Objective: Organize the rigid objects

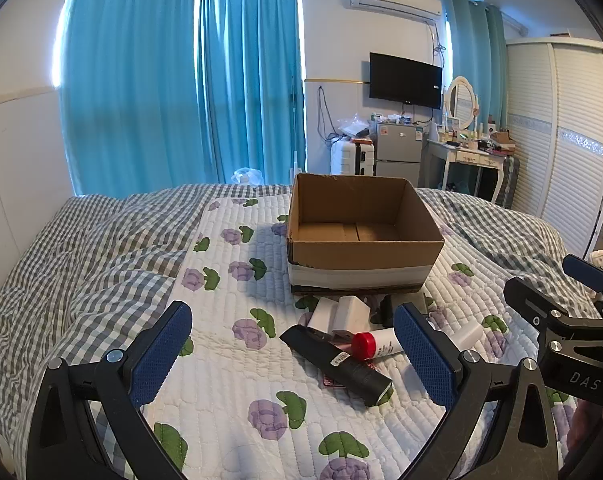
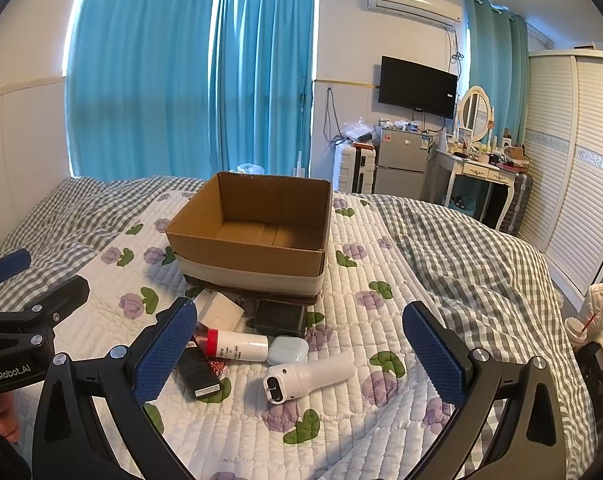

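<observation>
Both the left gripper point(image 1: 293, 354) and the right gripper point(image 2: 299, 354) are held with fingers wide apart, nothing between them; the rigid objects, among them a red-capped bottle point(image 2: 237, 345) and a black tube point(image 1: 335, 364), are heaped on the floral quilt point(image 1: 229, 360) just before the cardboard box point(image 1: 361, 236).

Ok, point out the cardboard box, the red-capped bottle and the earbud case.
cardboard box point(image 2: 253, 258), right wrist view, on its near front wall.
red-capped bottle point(image 2: 241, 345), right wrist view, on its white body.
earbud case point(image 2: 287, 351), right wrist view, on its lid.
</observation>
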Available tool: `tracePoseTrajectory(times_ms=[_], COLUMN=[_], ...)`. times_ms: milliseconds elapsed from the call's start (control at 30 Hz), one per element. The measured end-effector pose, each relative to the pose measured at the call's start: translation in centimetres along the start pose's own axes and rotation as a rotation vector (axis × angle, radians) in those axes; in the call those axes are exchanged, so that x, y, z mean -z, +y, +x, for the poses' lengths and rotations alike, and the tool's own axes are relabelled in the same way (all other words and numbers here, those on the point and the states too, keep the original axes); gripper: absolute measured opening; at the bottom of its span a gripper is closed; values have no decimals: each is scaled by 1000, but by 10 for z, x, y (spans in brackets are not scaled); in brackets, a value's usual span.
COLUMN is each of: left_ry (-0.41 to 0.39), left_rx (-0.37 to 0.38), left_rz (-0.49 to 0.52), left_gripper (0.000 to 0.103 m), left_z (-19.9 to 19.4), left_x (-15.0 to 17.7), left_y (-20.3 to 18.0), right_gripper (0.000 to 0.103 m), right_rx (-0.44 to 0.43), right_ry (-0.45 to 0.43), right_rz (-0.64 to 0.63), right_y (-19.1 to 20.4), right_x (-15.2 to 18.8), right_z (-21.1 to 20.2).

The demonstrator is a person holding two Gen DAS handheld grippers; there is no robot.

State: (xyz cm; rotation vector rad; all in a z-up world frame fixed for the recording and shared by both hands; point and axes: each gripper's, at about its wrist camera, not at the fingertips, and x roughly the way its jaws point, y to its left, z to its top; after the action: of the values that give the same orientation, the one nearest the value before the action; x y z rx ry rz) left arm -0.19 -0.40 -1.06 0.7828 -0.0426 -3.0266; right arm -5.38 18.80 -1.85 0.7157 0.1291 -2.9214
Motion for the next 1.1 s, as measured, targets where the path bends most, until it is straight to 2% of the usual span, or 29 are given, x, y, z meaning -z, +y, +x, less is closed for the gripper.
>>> tracePoseTrajectory(times_ms=[1100], left_ry=[1], left_rx=[-33], left_rz=[-10], left_gripper=[103], left_z=[2], left_x=[-2], left_y=[-1], right_gripper=[103], right_rx=[-6], right_ry=[7], right_rz=[0], right_y=[-1], right_x=[1], right_z=[1])
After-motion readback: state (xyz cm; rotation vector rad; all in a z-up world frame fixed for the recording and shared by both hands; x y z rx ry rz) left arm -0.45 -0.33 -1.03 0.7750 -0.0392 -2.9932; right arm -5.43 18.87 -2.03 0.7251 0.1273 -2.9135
